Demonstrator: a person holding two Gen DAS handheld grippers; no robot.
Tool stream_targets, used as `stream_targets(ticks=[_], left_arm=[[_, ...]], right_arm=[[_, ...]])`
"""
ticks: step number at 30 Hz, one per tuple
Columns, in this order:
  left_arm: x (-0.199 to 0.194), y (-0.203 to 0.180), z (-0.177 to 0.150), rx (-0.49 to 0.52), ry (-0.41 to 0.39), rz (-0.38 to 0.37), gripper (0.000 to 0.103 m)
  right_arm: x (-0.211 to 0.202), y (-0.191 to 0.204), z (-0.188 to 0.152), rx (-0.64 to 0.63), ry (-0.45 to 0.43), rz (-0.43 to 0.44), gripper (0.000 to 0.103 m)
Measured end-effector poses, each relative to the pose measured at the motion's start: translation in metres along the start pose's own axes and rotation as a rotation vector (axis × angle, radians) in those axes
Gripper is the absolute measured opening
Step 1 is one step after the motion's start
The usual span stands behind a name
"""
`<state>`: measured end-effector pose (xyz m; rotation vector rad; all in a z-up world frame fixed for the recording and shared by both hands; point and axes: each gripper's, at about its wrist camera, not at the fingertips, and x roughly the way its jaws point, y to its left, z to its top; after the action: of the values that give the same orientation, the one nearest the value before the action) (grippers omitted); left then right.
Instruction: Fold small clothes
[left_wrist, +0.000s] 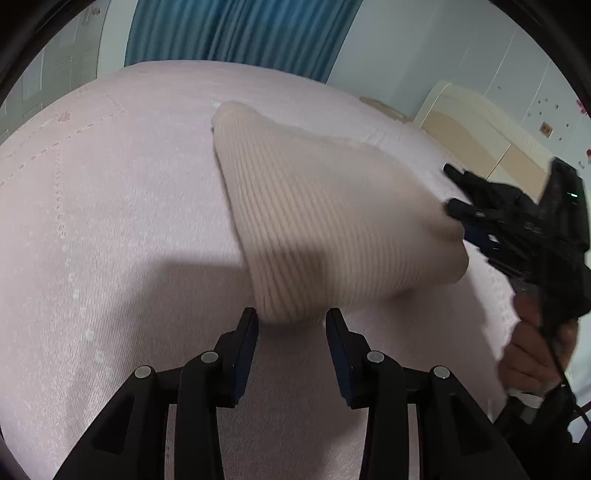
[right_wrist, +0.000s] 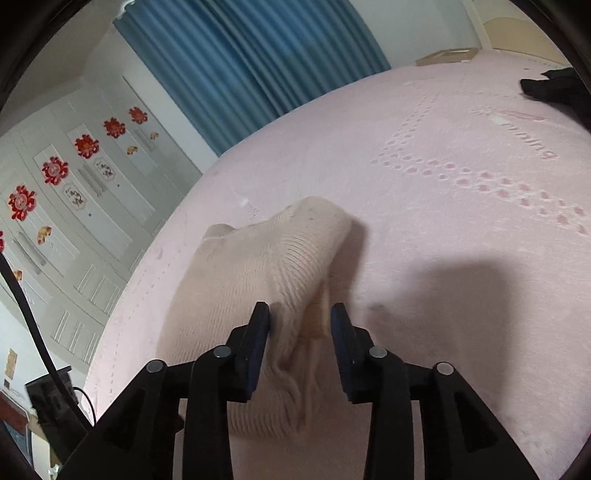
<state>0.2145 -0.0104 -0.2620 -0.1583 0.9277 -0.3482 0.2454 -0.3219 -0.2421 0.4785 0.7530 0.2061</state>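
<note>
While the left wrist view showed a hand (left_wrist: 535, 350) carrying the right gripper (left_wrist: 452, 192), only the right wrist view caught a black cloth (right_wrist: 550, 86) far off on the pink bedspread (right_wrist: 443, 229). The beige ribbed knit garment (left_wrist: 314, 221) lay bunched on that bedspread. Both the left gripper (left_wrist: 291, 321) and the right stood partly open, released, garment edge between the pads, unclamped.

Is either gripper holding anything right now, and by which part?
Nothing is gripped: the beige sock lies between the open jaws of the left gripper and right gripper, one end in each.
</note>
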Motion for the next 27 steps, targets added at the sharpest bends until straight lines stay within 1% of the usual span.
stream_targets(ticks=[2, 4, 7, 8, 9, 10, 12, 14, 15, 18, 21, 23, 25, 27], left_arm=[[0.001, -0.002, -0.004, 0.024, -0.004, 0.049, 0.035], [-0.003, -0.005, -0.006, 0.043, -0.040, 0.104, 0.035], [-0.007, -0.006, -0.006, 0.050, -0.070, 0.124, 0.035], [-0.006, -0.007, -0.006, 0.051, -0.070, 0.126, 0.032], [-0.004, -0.008, -0.006, 0.053, -0.068, 0.128, 0.027], [-0.002, -0.009, -0.006, 0.059, -0.065, 0.133, 0.024], [0.000, -0.014, -0.007, 0.078, -0.066, 0.151, 0.015], [-0.002, -0.014, -0.007, 0.087, -0.085, 0.166, 0.013], [-0.004, -0.012, -0.007, 0.078, -0.097, 0.162, 0.011], [-0.015, 0.006, -0.002, 0.002, -0.124, 0.126, 0.010], [-0.014, 0.023, -0.001, -0.063, -0.107, 0.115, 0.009], [-0.012, 0.028, -0.001, -0.084, -0.096, 0.112, 0.009], [-0.012, 0.026, -0.001, -0.075, -0.093, 0.123, 0.010], [-0.008, 0.023, -0.001, -0.058, -0.084, 0.139, 0.010]], right_arm=[[-0.016, -0.008, -0.009, 0.013, 0.008, -0.030, 0.036], [-0.027, -0.009, -0.013, -0.003, 0.009, -0.056, 0.036], [-0.035, -0.010, -0.027, -0.056, 0.040, -0.141, 0.037], [-0.034, -0.010, -0.034, -0.058, 0.060, -0.153, 0.037], [-0.035, -0.013, -0.038, -0.057, 0.074, -0.151, 0.037], [-0.031, -0.012, -0.043, -0.055, 0.097, -0.143, 0.037], [-0.025, -0.009, -0.047, -0.062, 0.113, -0.135, 0.037], [-0.020, -0.006, -0.047, -0.075, 0.115, -0.131, 0.037], [-0.018, -0.005, -0.046, -0.076, 0.116, -0.126, 0.037], [-0.017, -0.003, -0.046, -0.076, 0.112, -0.109, 0.037], [-0.021, -0.003, -0.045, -0.079, 0.095, -0.082, 0.037], [-0.024, -0.003, -0.043, -0.064, 0.091, -0.034, 0.037], [-0.030, -0.004, -0.039, -0.023, 0.072, 0.061, 0.037], [-0.034, -0.004, -0.036, -0.013, 0.048, 0.093, 0.037]])
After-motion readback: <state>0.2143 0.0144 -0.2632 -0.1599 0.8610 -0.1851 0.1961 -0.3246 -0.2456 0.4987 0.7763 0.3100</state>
